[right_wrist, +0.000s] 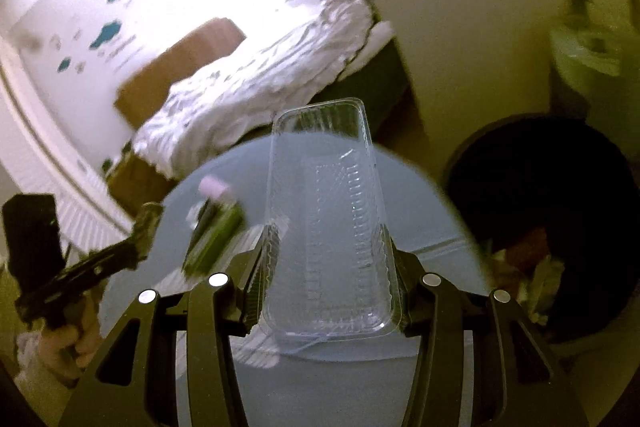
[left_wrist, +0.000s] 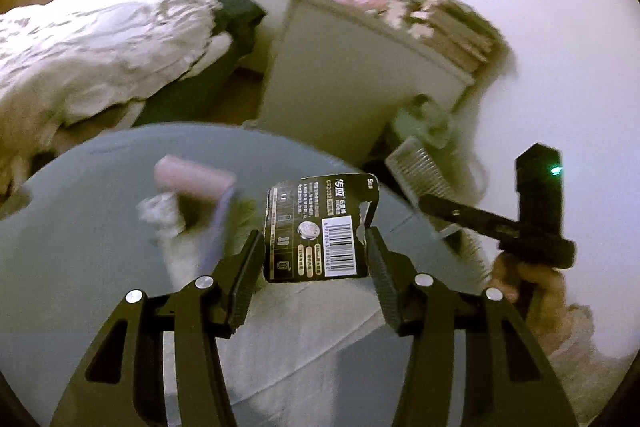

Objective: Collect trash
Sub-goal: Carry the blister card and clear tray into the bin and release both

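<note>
Trash is sitting in both tools at this moment. The left gripper (left_wrist: 316, 247) is pinching a black battery card (left_wrist: 318, 229) by its two side edges, its pads pressing against the card, which is standing upright above the round grey table (left_wrist: 80, 227). The card is carrying a barcode, white print and a coin cell picture. The right gripper (right_wrist: 328, 263) is clamping a clear plastic tray (right_wrist: 326, 223) between its fingers, the tray stretching away from the tool and reaching out past the far edge of the table. A pink roll (left_wrist: 194, 177) and some blurred green and white items (right_wrist: 216, 235) are lying on the table toward its far left part, well apart from both held pieces. Beyond the right edge of the table a dark round bin (right_wrist: 552, 195) is standing on the floor, with crumpled scraps showing inside. Behind the table a bed with rumpled white bedding (left_wrist: 100, 43) and a white cabinet (left_wrist: 352, 67) are showing, blurred.
</note>
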Demonstrator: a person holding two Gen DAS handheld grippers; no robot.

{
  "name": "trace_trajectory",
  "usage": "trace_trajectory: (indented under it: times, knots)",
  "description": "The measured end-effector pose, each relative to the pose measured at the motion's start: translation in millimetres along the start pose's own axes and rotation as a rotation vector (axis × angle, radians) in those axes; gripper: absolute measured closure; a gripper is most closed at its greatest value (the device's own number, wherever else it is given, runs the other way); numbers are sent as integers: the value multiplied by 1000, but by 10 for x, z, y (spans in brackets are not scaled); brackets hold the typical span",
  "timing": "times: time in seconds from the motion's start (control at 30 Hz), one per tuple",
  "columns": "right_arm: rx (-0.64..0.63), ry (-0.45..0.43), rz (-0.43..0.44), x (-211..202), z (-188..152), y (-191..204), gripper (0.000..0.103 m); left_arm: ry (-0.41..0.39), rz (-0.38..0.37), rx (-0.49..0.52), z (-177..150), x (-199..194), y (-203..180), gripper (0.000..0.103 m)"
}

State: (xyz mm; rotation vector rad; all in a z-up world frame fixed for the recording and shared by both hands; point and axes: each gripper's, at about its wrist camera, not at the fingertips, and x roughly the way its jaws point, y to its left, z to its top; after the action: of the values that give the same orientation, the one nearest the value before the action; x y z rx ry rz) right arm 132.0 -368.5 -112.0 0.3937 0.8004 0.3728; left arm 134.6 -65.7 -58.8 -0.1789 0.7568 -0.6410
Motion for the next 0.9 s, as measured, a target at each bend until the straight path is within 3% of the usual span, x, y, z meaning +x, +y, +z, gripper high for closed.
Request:
trace_trajectory:
  times: [0.37, 0.63, 0.9]
  knots:
    - [154, -128, -137, -463, 271, -1004, 54, 41, -156, 81, 482, 905, -813, 52]
    - [278, -130, -228, -429, 292, -1771, 54, 118, -206, 108, 547, 1598, -1168, 52]
    - [329, -106, -259, -314, 216, -2050, 54, 180, -216, 147, 498, 2056, -1364, 52]
